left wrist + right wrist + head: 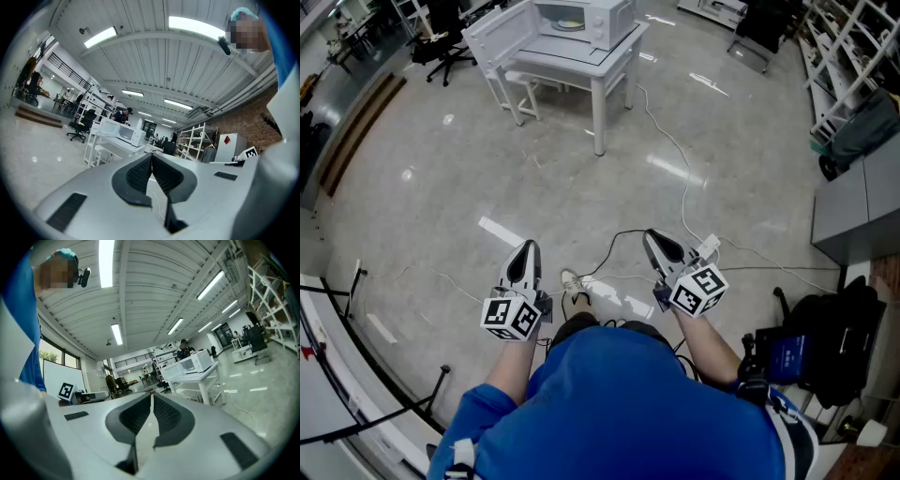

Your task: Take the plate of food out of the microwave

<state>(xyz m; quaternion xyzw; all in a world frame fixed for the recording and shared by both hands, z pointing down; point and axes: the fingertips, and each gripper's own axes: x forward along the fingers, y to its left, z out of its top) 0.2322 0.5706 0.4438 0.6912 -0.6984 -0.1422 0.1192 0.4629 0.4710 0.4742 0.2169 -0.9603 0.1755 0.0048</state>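
A white microwave [581, 19] stands on a white table [581, 66] far ahead, its door [497, 36] swung open to the left. Inside it lies a plate of food [567, 24], small and hard to make out. The microwave [123, 132] also shows in the left gripper view, and the microwave [197, 363] in the right gripper view, both distant. My left gripper [527, 249] and right gripper [653, 238] are held level near my body, far from the table. Both are shut with nothing between the jaws.
A cable [675, 169] runs across the shiny floor from the table towards me. White shelving [844, 56] and a grey cabinet [858, 211] stand at the right. An office chair [445, 42] is at the far left. A black bag [825, 347] sits at my right.
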